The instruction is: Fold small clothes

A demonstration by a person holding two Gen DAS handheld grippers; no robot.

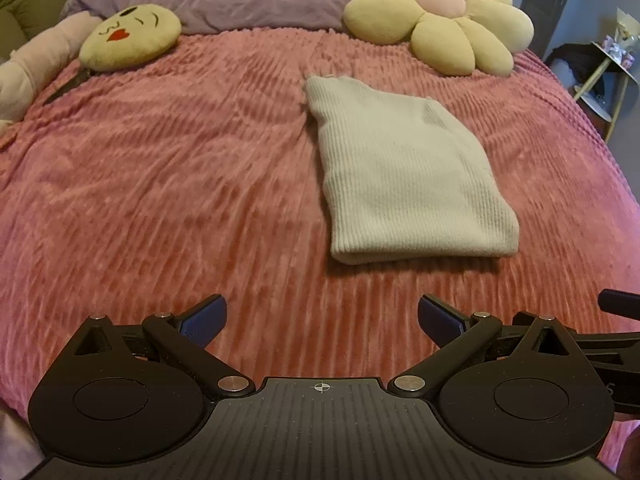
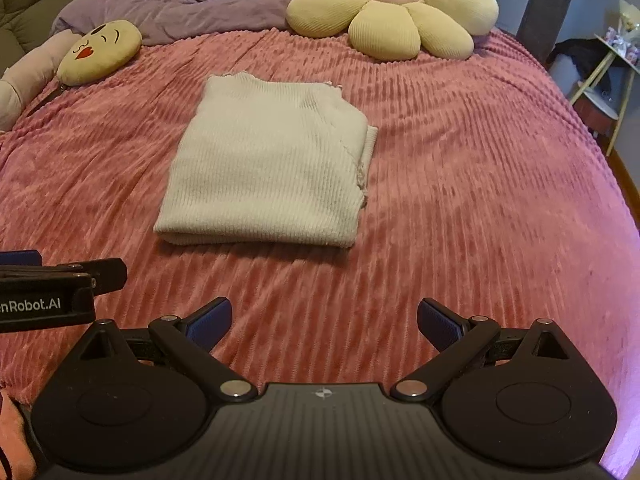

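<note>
The garment (image 2: 268,160), a cream ribbed knit, is seen folded into a flat packet on the pink bed (image 2: 460,208), at about eleven o'clock from the right tongs (image 2: 324,322) and at about one o'clock from the left tongs (image 1: 322,320). Both pairs of tongs are held wide apart, nothing between them, well short of the garment.

A slip is judged possible: the loose edges at the packet's three o'clock side, in the right view, could be sprung open if a corner is snagged or the soft bed is pressed. The flower cushion (image 2: 392,8) at twelve o'clock could be brushed if the packet is pushed away.

No containers are seen.
</note>
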